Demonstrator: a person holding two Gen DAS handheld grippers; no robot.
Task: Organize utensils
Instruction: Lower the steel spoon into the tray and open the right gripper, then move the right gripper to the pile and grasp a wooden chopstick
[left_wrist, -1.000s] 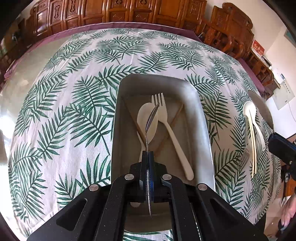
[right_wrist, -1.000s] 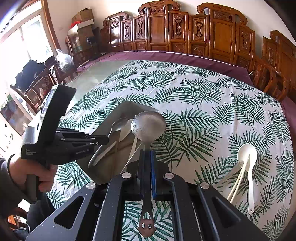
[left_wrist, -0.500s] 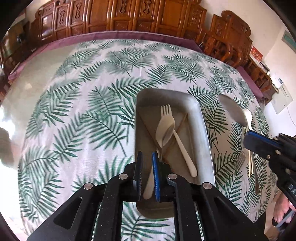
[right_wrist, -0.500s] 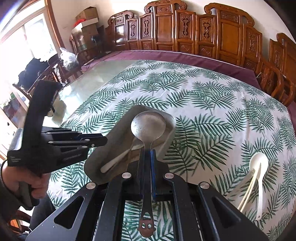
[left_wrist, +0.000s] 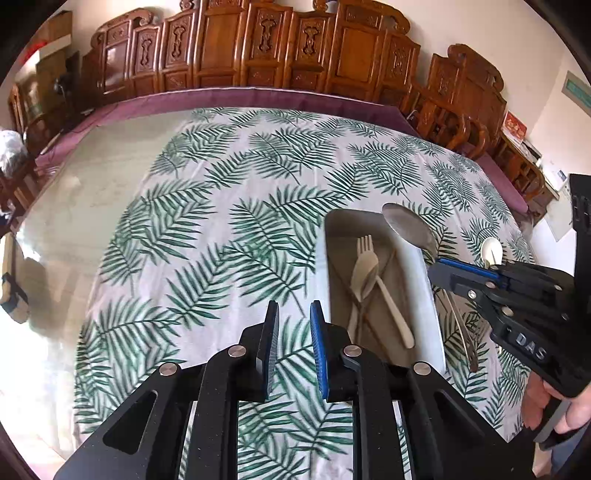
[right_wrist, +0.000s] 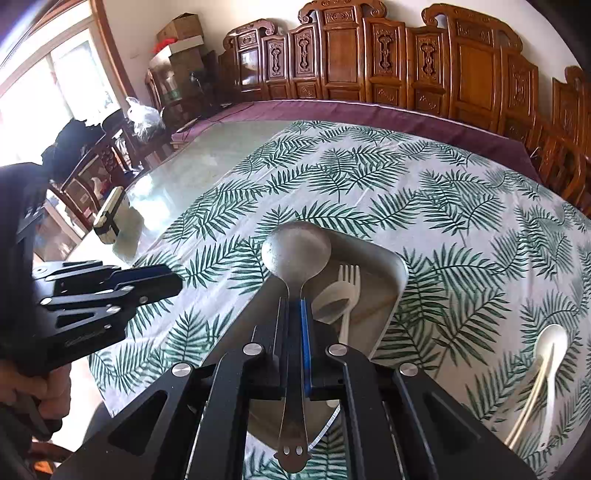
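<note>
Right wrist view, near field: the right gripper (right_wrist: 293, 306) is clamped on the handle of a large stainless-steel ladle-shaped spoon (right_wrist: 296, 254), whose round bowl hangs over the near-left rim of the grey rectangular metal tray (right_wrist: 400, 275). At 1 o'clock from that bowl, inside the tray, lie a cream plastic fork (right_wrist: 349, 291) and a cream plastic spoon (right_wrist: 332, 301), crossed. At 4 o'clock, on the green palm-leaf tablecloth (right_wrist: 369, 177), a white plastic spoon (right_wrist: 550, 354) and pale chopsticks (right_wrist: 528, 398) wait outside the tray.

Left wrist view: the left gripper (left_wrist: 293, 345) is spread apart and holds nothing, above bare cloth at the tray's 9 o'clock side.

Step in hand, as judged: delivery of the steel spoon. The next move calls for lowering it past the rim, roughly parallel to the tray's long side, then parting the fingers; the loose pieces at right remain.
</note>
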